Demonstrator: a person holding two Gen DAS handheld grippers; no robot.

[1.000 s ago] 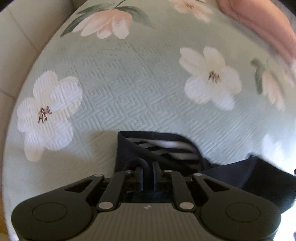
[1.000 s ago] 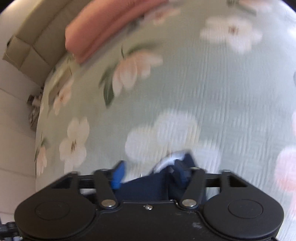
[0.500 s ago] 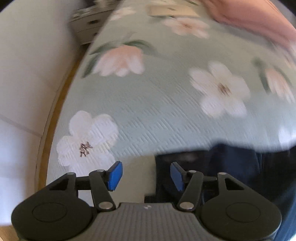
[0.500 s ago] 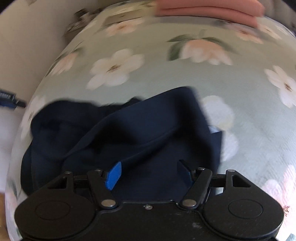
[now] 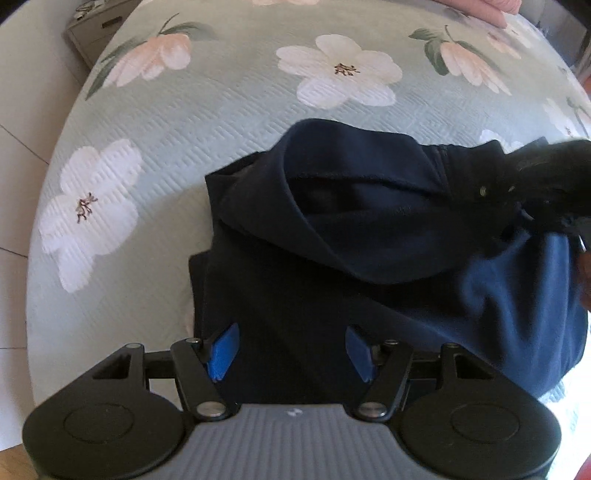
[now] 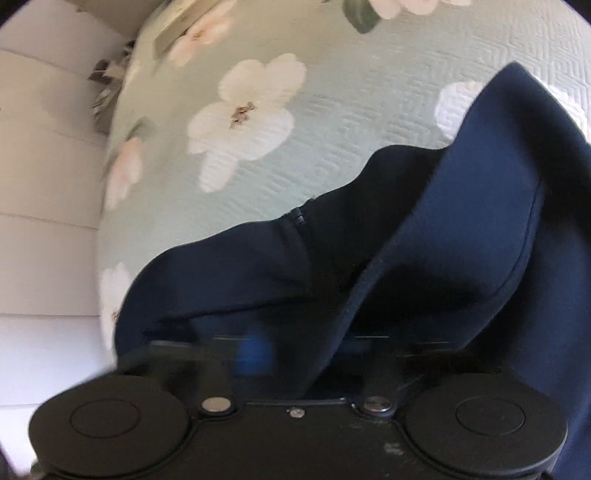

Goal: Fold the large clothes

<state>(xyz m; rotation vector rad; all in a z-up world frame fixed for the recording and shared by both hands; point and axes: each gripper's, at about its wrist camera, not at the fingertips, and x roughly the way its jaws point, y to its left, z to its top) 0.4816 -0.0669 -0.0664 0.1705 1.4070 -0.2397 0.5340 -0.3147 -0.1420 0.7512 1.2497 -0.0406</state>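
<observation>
Near the left edge of the bed [image 5: 207,122], on its pale green flowered cover, the navy garment [image 5: 332,280] lies in a loose heap, partly doubled over itself, with a rolled hem or hood edge standing up across its middle. A second ago the left gripper [image 5: 291,349] was clenched on a dark striped piece of cloth; its jaws have just been opening, and now the blue pads [image 5: 223,347] stand apart above the cloth with nothing pinched between them, so that hold is released. The right gripper [image 6: 295,354] was spread wide half a second ago over the flat navy panel; it has snapped together since, and though motion blur smears its fingers, it looks clenched on a fold of the garment [image 6: 424,258] that rises steeply from between them. I read this as a hand-over of the work: the left has let go of one corner, the right has taken a new edge to carry across, and the fold is only partly made. As for room, the garment sits close to the bed's left edge, with white floor just beyond it, so a pull that way risks dragging cloth off the side. Toward the head of the bed the cover is open, well apart from the pink bedding [image 5: 491,9] at the far right corner. The zip seam [image 6: 299,225] lies near the garment's far edge.
</observation>
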